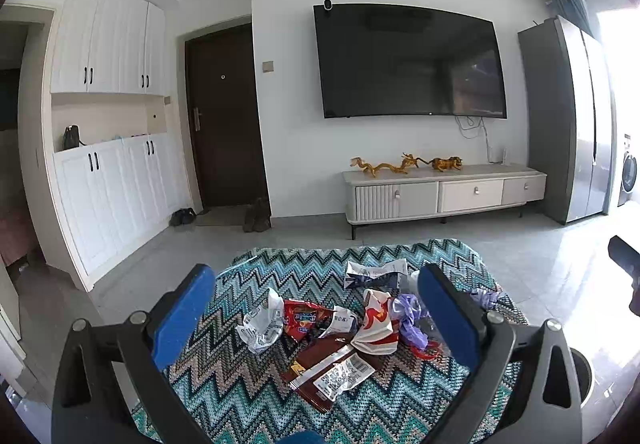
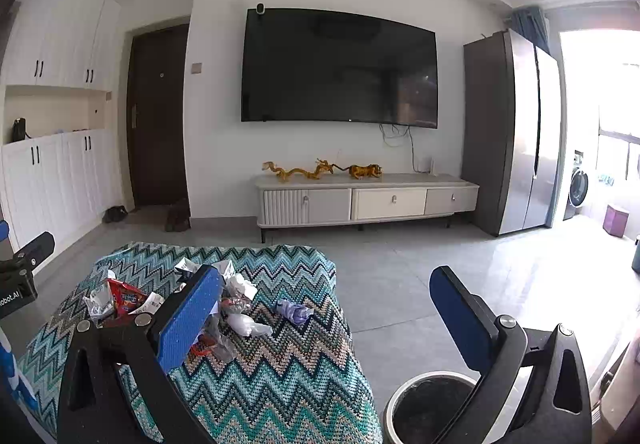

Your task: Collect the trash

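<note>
The left blue pad of the right tongs [image 2: 324, 318] is hiding some wrappers [image 2: 224, 308]; the bin [image 2: 400, 404] is cut off below.

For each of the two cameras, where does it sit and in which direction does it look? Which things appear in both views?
Left wrist: sits on the left gripper, above the zigzag cloth, facing the TV; its open blue fingers frame the wrappers.
Right wrist: sits on the right gripper, further right, facing the same wall; its fingers span the cloth's edge, floor and bin.
Shared: TV, cloth, wrappers; each view catches the other gripper at its edge.
</note>
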`<state>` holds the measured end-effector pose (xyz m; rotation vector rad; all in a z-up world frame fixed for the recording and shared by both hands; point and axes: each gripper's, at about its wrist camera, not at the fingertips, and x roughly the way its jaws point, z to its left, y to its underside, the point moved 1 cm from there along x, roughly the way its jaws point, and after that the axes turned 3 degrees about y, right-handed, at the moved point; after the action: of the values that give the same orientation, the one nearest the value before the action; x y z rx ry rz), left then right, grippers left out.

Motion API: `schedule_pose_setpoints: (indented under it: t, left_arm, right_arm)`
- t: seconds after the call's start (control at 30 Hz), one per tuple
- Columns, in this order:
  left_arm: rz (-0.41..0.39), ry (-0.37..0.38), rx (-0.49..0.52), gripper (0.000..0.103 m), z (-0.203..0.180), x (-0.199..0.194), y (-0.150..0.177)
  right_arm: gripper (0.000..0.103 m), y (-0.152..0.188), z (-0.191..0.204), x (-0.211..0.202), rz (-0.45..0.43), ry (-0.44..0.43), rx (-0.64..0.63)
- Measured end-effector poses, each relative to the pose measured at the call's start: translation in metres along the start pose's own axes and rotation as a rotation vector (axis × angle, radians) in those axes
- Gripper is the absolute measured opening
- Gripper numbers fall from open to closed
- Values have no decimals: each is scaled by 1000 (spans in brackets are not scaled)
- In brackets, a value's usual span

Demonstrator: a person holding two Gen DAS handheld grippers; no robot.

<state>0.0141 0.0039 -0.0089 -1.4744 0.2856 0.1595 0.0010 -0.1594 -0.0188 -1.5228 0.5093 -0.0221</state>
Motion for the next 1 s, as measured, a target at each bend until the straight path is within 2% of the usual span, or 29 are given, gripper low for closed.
schedule_pose_setpoints:
  t: [0.57, 1.0]
  left_arm:
    - [-13, -3, -38, 102, 9, 2, 5]
    - [-29, -21, -22, 102, 10, -2, 0]
  right_arm:
    - [103, 1, 1, 0, -4, 12, -2]
    - [103, 1, 0, 0, -6, 25, -7]
